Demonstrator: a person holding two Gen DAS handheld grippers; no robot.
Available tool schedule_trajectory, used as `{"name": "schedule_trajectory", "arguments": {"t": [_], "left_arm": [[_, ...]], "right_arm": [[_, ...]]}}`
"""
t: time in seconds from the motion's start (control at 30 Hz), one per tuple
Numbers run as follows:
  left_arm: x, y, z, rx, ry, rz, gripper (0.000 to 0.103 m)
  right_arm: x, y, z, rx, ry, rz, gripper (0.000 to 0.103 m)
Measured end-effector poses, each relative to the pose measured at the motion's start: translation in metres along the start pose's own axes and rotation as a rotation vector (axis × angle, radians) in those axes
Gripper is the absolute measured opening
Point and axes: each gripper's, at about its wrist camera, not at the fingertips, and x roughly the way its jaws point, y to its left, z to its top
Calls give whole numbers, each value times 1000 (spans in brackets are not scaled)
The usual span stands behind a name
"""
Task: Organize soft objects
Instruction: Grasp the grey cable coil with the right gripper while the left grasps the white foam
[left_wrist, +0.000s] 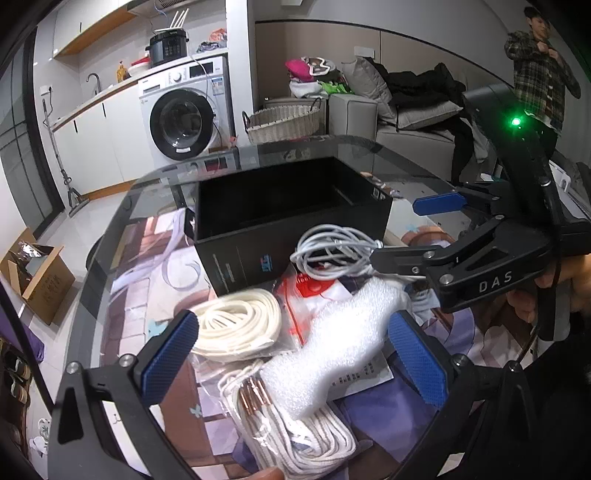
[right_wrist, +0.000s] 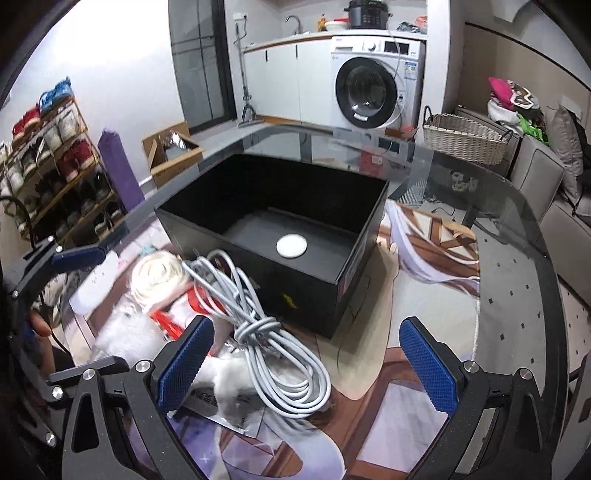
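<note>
An open black box (left_wrist: 291, 218) (right_wrist: 280, 236) stands on the glass table, with a white round disc (right_wrist: 291, 246) on its floor. In front of it lies a pile: a grey coiled cable (right_wrist: 273, 347) (left_wrist: 332, 251), a cream coiled cord in a clear bag (left_wrist: 240, 325) (right_wrist: 159, 273), a white foam piece (left_wrist: 332, 350), a white rope bundle with copper tips (left_wrist: 306, 435) and a red packet (left_wrist: 310, 288). My left gripper (left_wrist: 291, 354) is open, straddling the foam and the cream cord. My right gripper (right_wrist: 306, 365) is open just above the grey cable; it also shows in the left wrist view (left_wrist: 402, 230).
The glass table (right_wrist: 517, 266) covers a printed mat. A wicker basket (left_wrist: 284, 123), a washing machine (left_wrist: 184, 122) and a sofa (left_wrist: 406, 122) stand behind. A cardboard box (left_wrist: 37, 280) and a shoe rack (right_wrist: 51, 170) are on the floor. A person (left_wrist: 539, 70) stands far right.
</note>
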Motion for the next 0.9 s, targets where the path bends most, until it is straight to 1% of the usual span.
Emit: {"name": "schedule_trajectory", "arguments": {"t": [0.13,0.2,0.27,0.33,0.4,0.43,0.47,0.5,0.53,0.57,0.6,0.63,0.67,0.73,0.8,0.83,0.9], "left_arm": [[6,-1,-2,-7,19,-17,102],[8,-2,-2,-7,28,-34,98],[10,-5,-4,-4,39,-55,82],[12,-6,-3,-4,48,-73,79],[11,-6,-3,-1,44,-82,72],[10,-7,-3,1,42,-87,65],[10,-7,-3,2,42,-100,60],[10,-6,-3,-1,44,-115,58],[10,-6,-4,-4,47,-126,50],[9,-7,-5,-8,46,-135,44],[8,-7,-5,-10,44,-141,42],[7,-8,-5,-7,39,-144,41],[6,-9,-5,-4,37,-141,40],[4,-11,-5,2,32,-150,40],[1,-11,-6,6,20,-142,40],[1,-11,-6,6,18,-139,40],[-2,-11,-7,1,13,-141,40]], "right_arm": [[13,0,-2,-13,31,10,96],[18,0,-3,-14,44,16,88],[24,1,-3,-13,60,22,85],[29,1,-3,-5,73,32,82],[33,1,-3,-7,77,48,75],[33,4,-3,-15,77,44,74],[33,5,-3,-21,78,41,70],[33,6,-4,-27,74,36,68],[32,7,-6,-28,72,34,67],[31,8,-7,-26,71,34,63],[31,8,-7,-25,72,33,58],[30,8,-7,-27,74,33,56],[30,9,-9,-31,73,39,52],[27,10,-10,-45,69,43,47],[24,11,-11,-51,61,42,41],[21,10,-12,-52,57,43,39],[16,11,-14,-56,44,44,31]]}}
